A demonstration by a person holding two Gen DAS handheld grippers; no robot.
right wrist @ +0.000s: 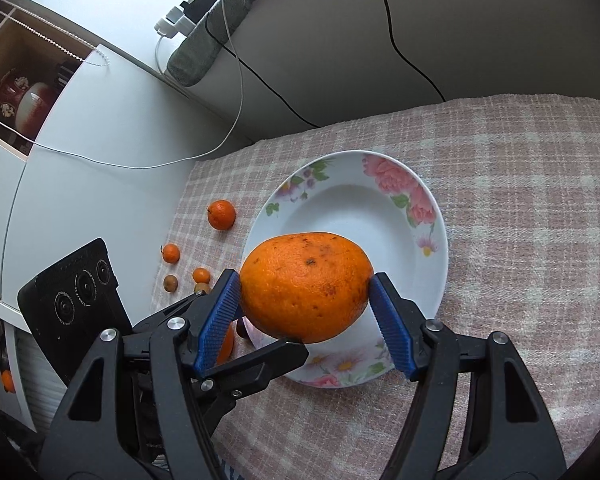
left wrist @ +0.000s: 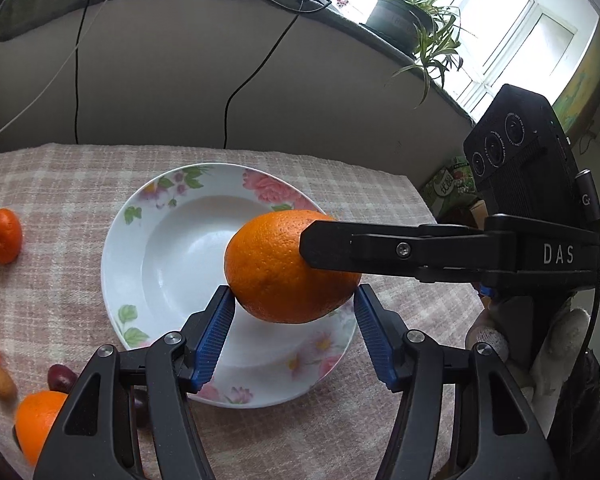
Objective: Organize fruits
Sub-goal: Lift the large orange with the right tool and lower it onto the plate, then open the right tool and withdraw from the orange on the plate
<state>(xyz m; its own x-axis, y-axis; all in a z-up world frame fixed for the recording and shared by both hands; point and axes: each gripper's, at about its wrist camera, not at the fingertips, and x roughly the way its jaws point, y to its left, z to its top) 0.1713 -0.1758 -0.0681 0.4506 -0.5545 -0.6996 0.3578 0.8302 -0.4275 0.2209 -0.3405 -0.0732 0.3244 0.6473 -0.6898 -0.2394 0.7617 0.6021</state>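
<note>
A large orange (left wrist: 288, 268) hangs above a white floral plate (left wrist: 140, 264). In the right wrist view my right gripper (right wrist: 305, 304) is shut on the orange (right wrist: 306, 284), its blue pads (right wrist: 220, 316) pressing both sides, over the plate (right wrist: 428, 280). In the left wrist view that gripper's black finger (left wrist: 380, 248) crosses the orange from the right. My left gripper (left wrist: 294, 332) is open, its blue pads (left wrist: 216, 332) flanking the orange's underside; whether they touch it is unclear.
Small fruits lie on the checked cloth left of the plate: a tangerine (left wrist: 2, 236), another orange (left wrist: 36, 424), a dark plum (left wrist: 60, 378), a brown nut-like fruit (left wrist: 0, 384), small kumquats (right wrist: 170, 253). A potted plant (left wrist: 416, 24) and cables sit behind.
</note>
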